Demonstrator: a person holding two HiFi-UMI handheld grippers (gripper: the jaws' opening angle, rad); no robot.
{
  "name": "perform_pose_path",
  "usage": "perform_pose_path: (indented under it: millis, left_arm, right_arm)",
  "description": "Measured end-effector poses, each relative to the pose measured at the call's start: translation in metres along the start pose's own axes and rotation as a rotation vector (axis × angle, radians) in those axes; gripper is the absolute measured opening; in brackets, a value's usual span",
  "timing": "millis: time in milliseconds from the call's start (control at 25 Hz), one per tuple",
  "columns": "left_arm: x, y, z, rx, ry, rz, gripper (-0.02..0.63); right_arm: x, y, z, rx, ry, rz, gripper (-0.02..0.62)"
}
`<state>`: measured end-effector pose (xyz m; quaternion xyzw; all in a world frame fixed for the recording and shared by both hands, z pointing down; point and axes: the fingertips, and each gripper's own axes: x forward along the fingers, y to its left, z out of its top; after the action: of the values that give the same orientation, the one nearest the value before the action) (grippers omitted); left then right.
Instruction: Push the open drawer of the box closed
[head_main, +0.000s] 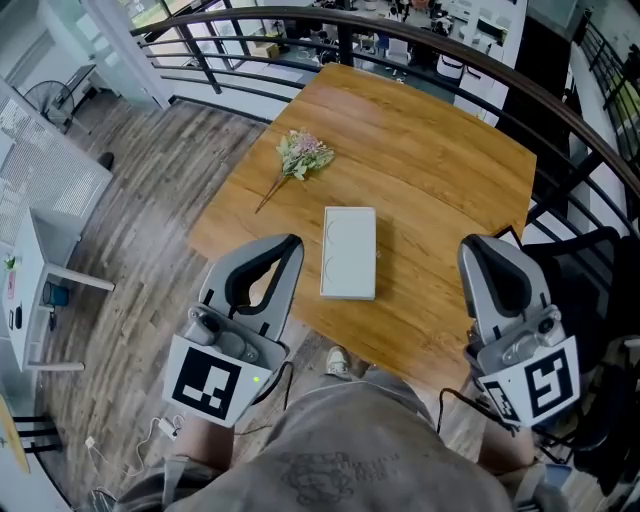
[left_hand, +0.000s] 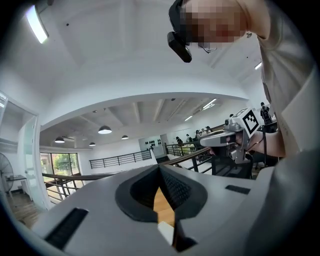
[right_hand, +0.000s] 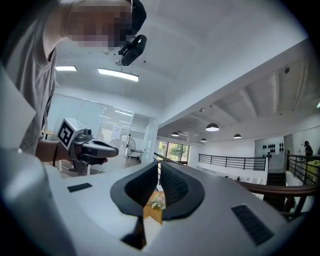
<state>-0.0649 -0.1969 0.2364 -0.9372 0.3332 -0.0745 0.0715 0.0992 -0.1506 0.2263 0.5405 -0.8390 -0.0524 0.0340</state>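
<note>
A flat white box lies in the middle of the wooden table; from above its outline is a plain rectangle with no drawer sticking out. My left gripper is held at the table's near left edge, left of the box, jaws together and empty. My right gripper hovers over the near right edge, right of the box, also shut and empty. In the left gripper view the jaws meet at their tips, with a sliver of the box below. Through the right gripper a bunch of flowers shows.
A small bunch of dried flowers lies on the far left part of the table. A black curved railing runs behind the table. A black chair stands at the right. Wood floor and a white desk lie to the left.
</note>
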Motion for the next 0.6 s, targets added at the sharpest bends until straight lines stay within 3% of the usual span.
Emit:
perform_pose_path:
  millis: [600]
  left_arm:
    - [0.009, -0.015, -0.054, -0.041, 0.082, -0.034, 0.015]
  right_arm:
    - [-0.011, 0.017, -0.064, 0.087, 0.173, 0.027, 0.037]
